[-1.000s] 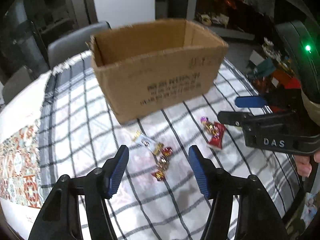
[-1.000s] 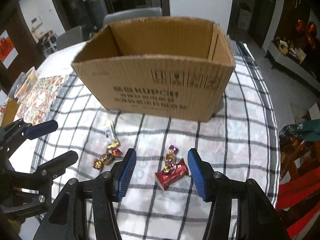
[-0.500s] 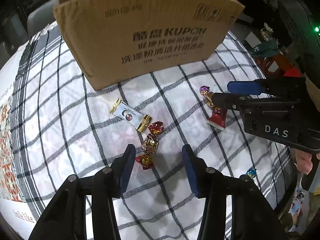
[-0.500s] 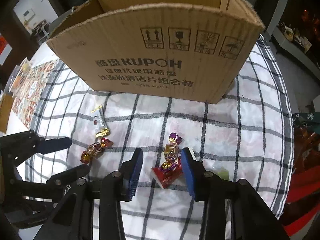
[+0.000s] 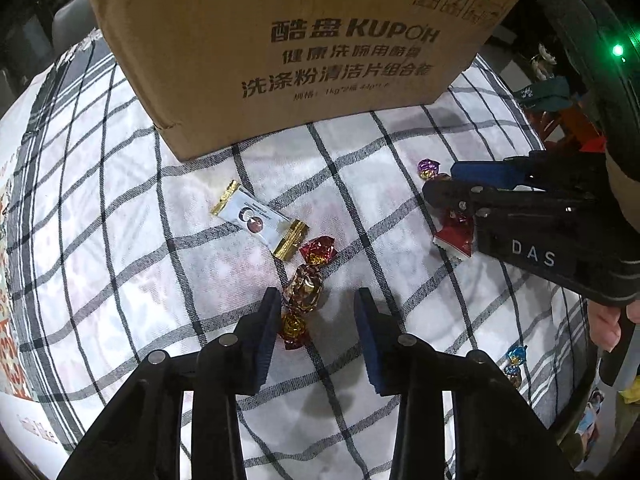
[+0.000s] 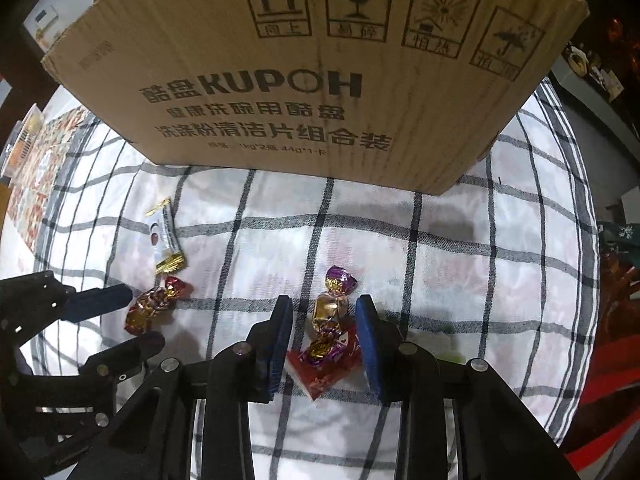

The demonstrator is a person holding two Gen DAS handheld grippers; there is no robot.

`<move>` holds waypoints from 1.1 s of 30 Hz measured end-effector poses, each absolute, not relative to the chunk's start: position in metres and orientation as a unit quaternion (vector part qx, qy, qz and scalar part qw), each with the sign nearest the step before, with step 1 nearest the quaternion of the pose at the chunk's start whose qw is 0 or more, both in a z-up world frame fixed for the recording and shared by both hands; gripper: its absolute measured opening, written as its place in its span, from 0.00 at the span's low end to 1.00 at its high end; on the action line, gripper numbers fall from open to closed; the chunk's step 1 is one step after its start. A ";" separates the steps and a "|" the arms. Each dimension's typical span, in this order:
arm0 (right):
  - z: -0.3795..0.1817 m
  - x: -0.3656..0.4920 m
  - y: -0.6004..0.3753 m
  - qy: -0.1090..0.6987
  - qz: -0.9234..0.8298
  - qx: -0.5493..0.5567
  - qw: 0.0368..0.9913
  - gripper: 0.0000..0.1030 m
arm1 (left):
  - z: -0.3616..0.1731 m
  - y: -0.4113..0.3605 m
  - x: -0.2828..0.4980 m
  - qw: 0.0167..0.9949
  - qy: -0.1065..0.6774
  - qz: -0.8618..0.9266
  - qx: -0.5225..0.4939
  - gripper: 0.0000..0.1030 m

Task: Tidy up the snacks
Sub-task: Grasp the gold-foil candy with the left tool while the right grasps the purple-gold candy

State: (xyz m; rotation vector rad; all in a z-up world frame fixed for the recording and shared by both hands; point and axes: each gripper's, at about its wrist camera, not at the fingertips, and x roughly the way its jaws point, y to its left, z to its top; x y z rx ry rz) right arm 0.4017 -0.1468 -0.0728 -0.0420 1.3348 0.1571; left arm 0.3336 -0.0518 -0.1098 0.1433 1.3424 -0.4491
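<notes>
A red-gold twisted candy lies on the checked cloth between the pads of my left gripper, close to the left pad; the jaws are closing and the right pad stands clear of it. My right gripper points down over a purple-gold twisted candy that lies on a red packet; its jaws are closing, with small gaps at both pads. A white sachet with gold ends and a red candy lie just beyond. The open cardboard box stands behind them.
The right gripper shows at the right of the left wrist view, a hand behind it. A blue candy lies near the table's right edge. The checked cloth covers the round table; a patterned mat lies at the left.
Both grippers have come down close to the cloth and tilted more steeply. Their jaws have narrowed around the candies. The box now fills the top of both views.
</notes>
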 end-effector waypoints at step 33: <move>-0.016 0.361 -0.139 0.552 0.101 -0.017 0.828 0.17 | -0.045 -0.044 0.321 0.813 0.542 -0.208 0.044 0.20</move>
